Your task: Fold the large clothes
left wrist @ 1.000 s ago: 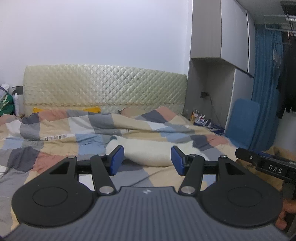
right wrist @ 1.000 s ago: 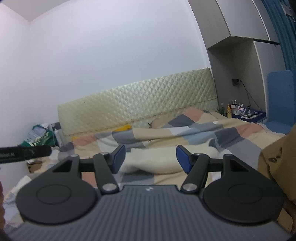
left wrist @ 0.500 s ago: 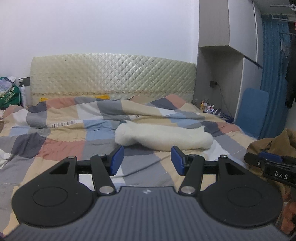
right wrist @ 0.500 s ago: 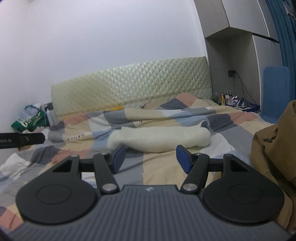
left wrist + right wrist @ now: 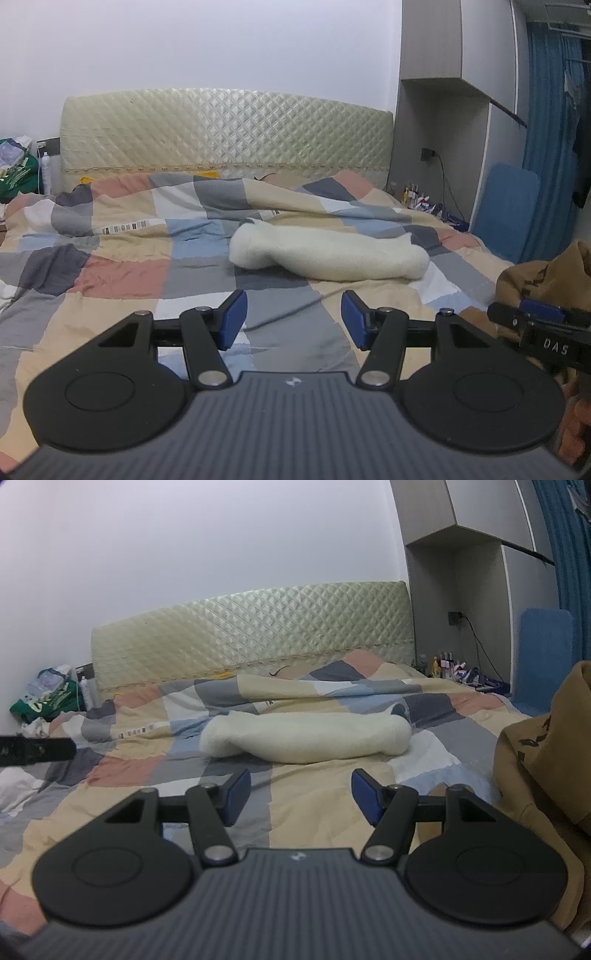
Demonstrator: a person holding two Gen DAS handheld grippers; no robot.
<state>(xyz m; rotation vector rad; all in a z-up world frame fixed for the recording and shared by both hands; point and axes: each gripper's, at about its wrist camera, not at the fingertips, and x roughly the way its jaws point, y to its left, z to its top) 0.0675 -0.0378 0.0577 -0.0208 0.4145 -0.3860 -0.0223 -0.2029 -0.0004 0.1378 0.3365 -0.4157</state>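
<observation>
1. Two grippers hang over the near end of a bed, and neither one grips anything: the left gripper (image 5: 293,319) and the right gripper (image 5: 300,797) both show their blue pads spread apart with only the checked quilt (image 5: 122,273) visible in the gap.
2. Which garment is to be folded I cannot say for sure; two candidates show. A brown garment (image 5: 543,775) is heaped at the right edge of the bed, and a cream fleece bundle (image 5: 328,254) lies farther up the quilt.
3. The brown garment sits just beside the right gripper, off its right-hand finger and partly nearer the camera than the pads. In the left wrist view it lies at the far right (image 5: 546,273), beyond the right gripper's bar (image 5: 543,325). So the right hand is plainly the nearer one.
4. The heap is crumpled, with no readable long axis or collar direction.
5. The cream bundle lies ahead of both grippers, well apart from the pads, its long axis running left to right across the bed, roughly parallel to the quilted headboard (image 5: 225,133). Its left end looks thicker and rounded.
</observation>
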